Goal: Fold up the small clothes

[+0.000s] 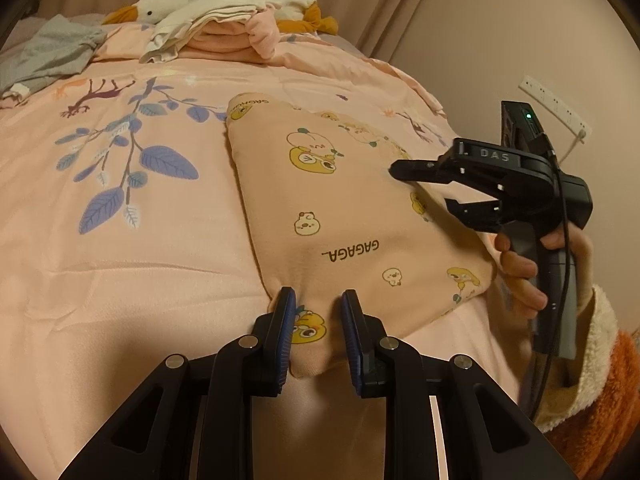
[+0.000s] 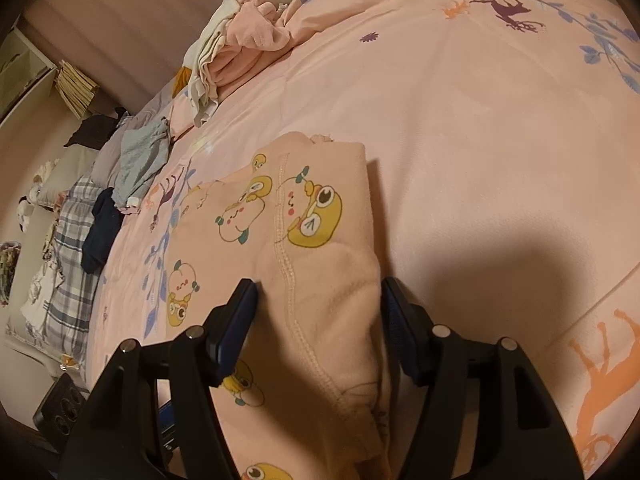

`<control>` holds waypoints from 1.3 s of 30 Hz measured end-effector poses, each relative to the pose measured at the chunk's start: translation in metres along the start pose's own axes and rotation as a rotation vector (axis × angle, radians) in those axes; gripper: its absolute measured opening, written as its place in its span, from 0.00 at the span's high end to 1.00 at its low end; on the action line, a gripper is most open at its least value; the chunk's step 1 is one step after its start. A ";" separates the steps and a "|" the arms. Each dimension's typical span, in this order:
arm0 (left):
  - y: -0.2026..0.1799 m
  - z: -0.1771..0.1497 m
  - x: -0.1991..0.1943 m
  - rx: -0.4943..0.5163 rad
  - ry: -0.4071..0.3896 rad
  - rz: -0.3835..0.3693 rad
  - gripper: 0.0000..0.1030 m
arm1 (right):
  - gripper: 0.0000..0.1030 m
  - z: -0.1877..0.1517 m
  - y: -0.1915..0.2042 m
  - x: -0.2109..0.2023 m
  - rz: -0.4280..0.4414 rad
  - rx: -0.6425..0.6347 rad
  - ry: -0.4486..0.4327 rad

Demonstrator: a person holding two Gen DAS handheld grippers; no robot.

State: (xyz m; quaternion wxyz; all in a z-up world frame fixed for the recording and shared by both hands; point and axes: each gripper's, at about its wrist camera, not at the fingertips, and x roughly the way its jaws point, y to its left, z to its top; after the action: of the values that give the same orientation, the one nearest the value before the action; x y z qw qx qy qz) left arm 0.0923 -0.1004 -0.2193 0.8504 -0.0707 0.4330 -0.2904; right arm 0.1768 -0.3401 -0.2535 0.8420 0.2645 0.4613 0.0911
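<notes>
Here the pink duck-print garment (image 1: 340, 208) runs lengthwise away from the left tongs (image 1: 318, 312), which pinch its near edge; right tongs (image 2: 320, 312) straddle its side fold, open.

The left wrist view looks down along its own fingers (image 1: 290, 312), close over the near corner of a pink printed garment (image 1: 340, 216), facing up the bed (image 1: 120, 260) toward a plush goose (image 1: 160, 10). The right wrist view sits just as near — tilted, over the garment's folded seam edge. Both share that garment and the heaped clothes (image 2: 236, 48) beyond.
</notes>
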 end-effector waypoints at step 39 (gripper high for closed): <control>0.062 0.085 0.037 -0.399 0.158 -0.028 0.07 | 0.05 0.003 0.010 0.004 0.082 -0.091 0.197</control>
State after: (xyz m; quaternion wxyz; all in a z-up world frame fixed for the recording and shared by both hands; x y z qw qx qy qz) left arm 0.2020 -0.0808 -0.2163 0.7789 -0.2207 0.5461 -0.2154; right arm 0.1817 -0.3313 -0.2498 0.7993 0.2346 0.5258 0.1720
